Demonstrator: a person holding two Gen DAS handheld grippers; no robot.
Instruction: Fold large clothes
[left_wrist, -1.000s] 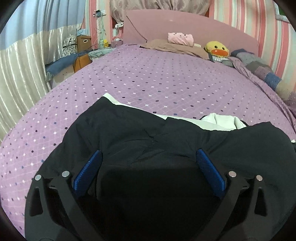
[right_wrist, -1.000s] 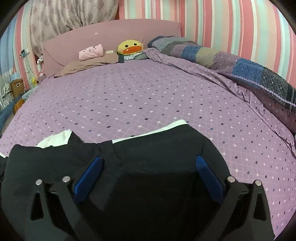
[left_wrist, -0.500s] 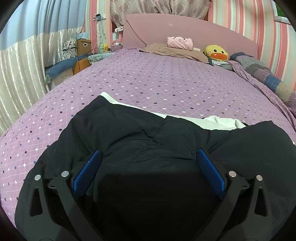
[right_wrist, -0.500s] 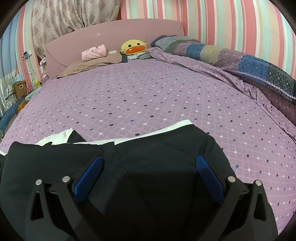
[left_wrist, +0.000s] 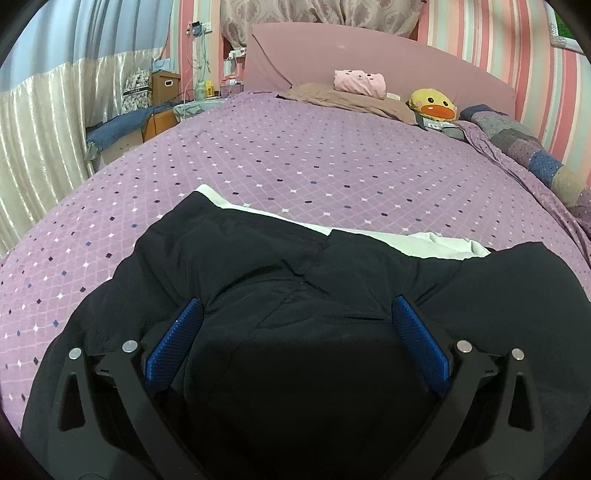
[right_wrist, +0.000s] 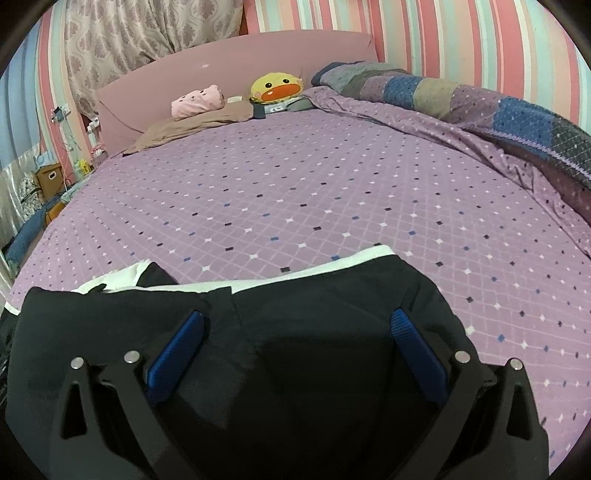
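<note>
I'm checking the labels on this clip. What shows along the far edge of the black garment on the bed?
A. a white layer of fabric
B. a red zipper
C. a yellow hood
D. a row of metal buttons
A: a white layer peeks out beyond the black garment on the purple bedsheet.

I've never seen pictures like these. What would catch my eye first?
First, the big black garment with white trim, spread on the near part of the purple diamond-patterned bedspread. Over it sit two open pairs of black tongs with blue pads, the left tongs and the right tongs. Far off by the pink headboard sits a yellow duck plush.
</note>
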